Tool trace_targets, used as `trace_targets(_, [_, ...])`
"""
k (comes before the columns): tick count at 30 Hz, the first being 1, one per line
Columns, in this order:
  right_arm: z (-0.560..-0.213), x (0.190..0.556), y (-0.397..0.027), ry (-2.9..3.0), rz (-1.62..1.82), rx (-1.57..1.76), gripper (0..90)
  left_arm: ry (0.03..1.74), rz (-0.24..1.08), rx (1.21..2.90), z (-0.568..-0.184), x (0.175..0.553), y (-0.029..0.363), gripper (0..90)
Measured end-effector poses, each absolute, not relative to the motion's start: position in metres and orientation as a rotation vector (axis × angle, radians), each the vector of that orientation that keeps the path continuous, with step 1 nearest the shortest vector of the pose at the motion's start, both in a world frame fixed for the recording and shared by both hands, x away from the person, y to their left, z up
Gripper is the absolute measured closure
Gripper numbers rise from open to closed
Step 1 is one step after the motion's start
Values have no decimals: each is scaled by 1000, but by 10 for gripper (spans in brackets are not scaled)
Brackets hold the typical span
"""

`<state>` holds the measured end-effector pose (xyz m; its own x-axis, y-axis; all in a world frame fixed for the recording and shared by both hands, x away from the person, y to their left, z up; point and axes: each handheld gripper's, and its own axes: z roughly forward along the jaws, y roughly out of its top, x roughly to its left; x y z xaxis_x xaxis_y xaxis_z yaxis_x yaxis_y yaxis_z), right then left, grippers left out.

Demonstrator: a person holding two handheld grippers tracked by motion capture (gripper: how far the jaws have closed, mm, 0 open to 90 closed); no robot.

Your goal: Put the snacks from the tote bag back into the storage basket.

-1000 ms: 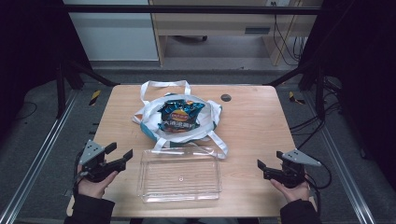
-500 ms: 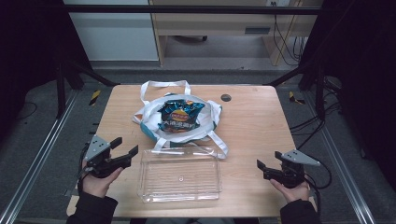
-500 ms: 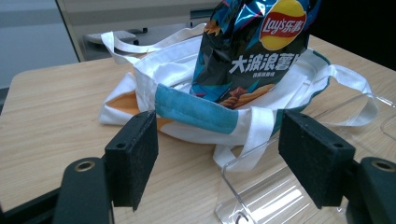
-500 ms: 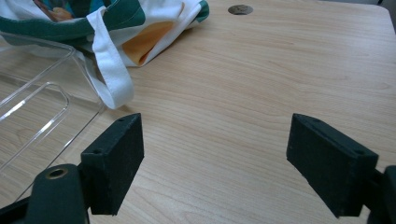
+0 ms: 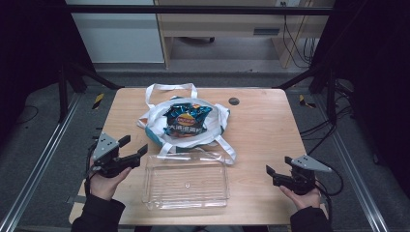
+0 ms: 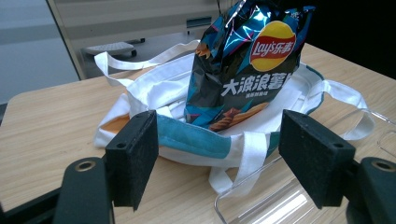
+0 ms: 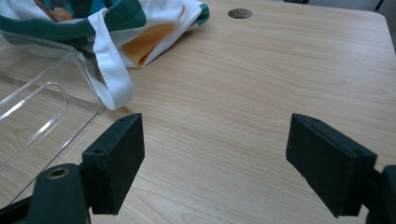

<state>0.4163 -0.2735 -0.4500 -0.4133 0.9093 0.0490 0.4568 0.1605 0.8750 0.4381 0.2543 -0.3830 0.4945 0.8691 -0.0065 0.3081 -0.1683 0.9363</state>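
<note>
With my left gripper (image 5: 130, 149) and right gripper (image 5: 277, 175) both spread wide and empty, I judge the Lay's chip bag (image 6: 247, 65), standing in the white tote bag (image 5: 212, 126), light, crinkly, slippery, best pinched at its top seam.

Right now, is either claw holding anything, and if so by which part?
Nothing is held. The left claw is open, pointed toward the chip bag in the tote bag. The right claw is open over bare table.
</note>
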Motion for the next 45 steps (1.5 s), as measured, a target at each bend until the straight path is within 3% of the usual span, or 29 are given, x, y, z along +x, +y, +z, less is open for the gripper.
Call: trace_targets(45, [-449,413,-270,1901,1210,1237,184,929,694,1724,-362,467,214,304])
